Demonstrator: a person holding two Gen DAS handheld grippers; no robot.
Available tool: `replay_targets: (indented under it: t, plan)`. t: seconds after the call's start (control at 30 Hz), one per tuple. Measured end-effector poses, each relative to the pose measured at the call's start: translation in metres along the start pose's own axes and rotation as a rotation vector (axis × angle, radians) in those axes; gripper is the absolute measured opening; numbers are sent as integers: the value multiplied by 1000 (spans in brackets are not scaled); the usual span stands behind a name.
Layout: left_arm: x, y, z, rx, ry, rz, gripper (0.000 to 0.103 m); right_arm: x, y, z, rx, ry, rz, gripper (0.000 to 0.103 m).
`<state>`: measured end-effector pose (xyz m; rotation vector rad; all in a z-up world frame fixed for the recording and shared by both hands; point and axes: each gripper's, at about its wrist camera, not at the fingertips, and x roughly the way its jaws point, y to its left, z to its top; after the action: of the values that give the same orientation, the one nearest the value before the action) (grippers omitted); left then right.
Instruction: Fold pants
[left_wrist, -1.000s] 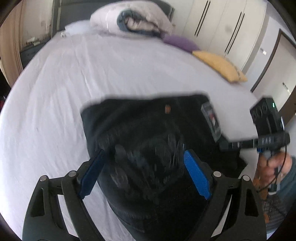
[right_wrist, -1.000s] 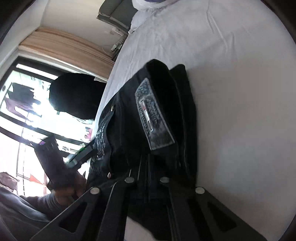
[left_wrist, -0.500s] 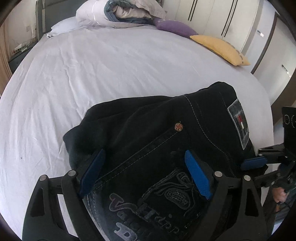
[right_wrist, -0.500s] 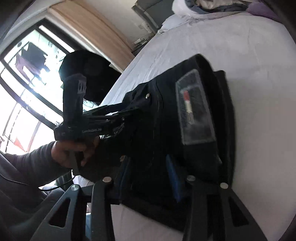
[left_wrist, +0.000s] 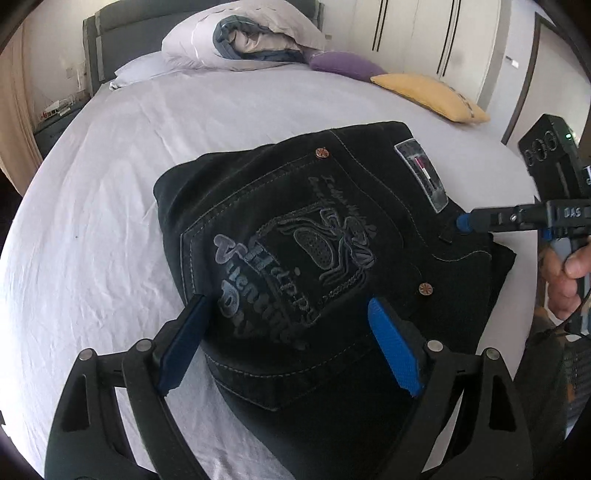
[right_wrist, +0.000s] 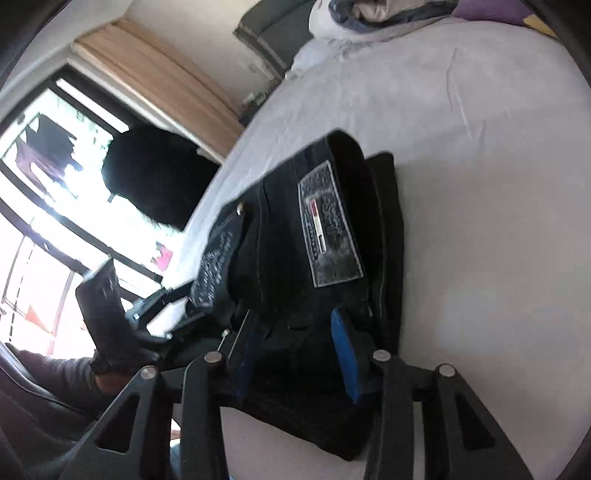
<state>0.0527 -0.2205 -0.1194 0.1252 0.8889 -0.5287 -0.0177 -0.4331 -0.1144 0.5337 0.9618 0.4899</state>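
Folded black pants (left_wrist: 325, 258) lie on the bed sheet (left_wrist: 110, 221). My left gripper (left_wrist: 291, 332) hovers spread wide over their near edge; my right gripper (right_wrist: 295, 350), jaws apart, straddles the waistband end.

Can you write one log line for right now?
folded black denim pants on white bed sheet | left gripper open | right gripper open

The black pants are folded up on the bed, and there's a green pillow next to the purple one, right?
Not quite. The pillow beside the purple pillow is yellow, not green; the left wrist view shows it. The black pants are indeed folded up on the bed.
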Motion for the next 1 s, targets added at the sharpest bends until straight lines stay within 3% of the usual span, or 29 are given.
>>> replay_targets:
  t: [0.07, 0.13, 0.2, 0.33, 0.37, 0.5, 0.57, 0.63, 0.7, 0.8, 0.87, 0.93, 1.0]
  plan:
    - [-5, 7, 4, -35, 23, -14, 87, -10, 5, 5, 6, -25, 1, 42]
    - [-22, 16, 8, -109, 4, 2, 87, -25, 8, 17, -16, -72, -10, 49]
    - [-40, 34, 2, -193, -37, 2, 87, -37, -4, 21, 6, -74, -46, 72]
    - [-38, 70, -1, -355, 24, -65, 87, -31, -34, 44, 90, 2, -85, 77]
    - [-33, 77, 1, -399, 51, -98, 87, -26, -44, 47, 137, 35, -52, 78]
    - [-7, 84, 5, -462, 171, -236, 87, 8, -57, 50, 171, 151, -57, 79]
    - [2, 79, 9, -424, 186, -237, 88, 21, -55, 54, 163, 171, -62, 79]
    - [13, 78, 14, -403, 213, -252, 99, 33, -55, 61, 188, 177, -46, 78]
    - [17, 79, 17, -414, 223, -264, 102, 43, -53, 66, 195, 188, -37, 66]
    - [18, 80, 23, -431, 246, -264, 101, 56, -45, 65, 172, 214, -54, 57]
    - [17, 75, 28, -404, 247, -257, 86, 56, -35, 64, 140, 219, -101, 50]
    - [14, 72, 32, -392, 242, -245, 63, 49, -32, 68, 119, 216, -131, 44]
    - [11, 72, 35, -394, 241, -235, 52, 49, -20, 70, 80, 206, -173, 36]
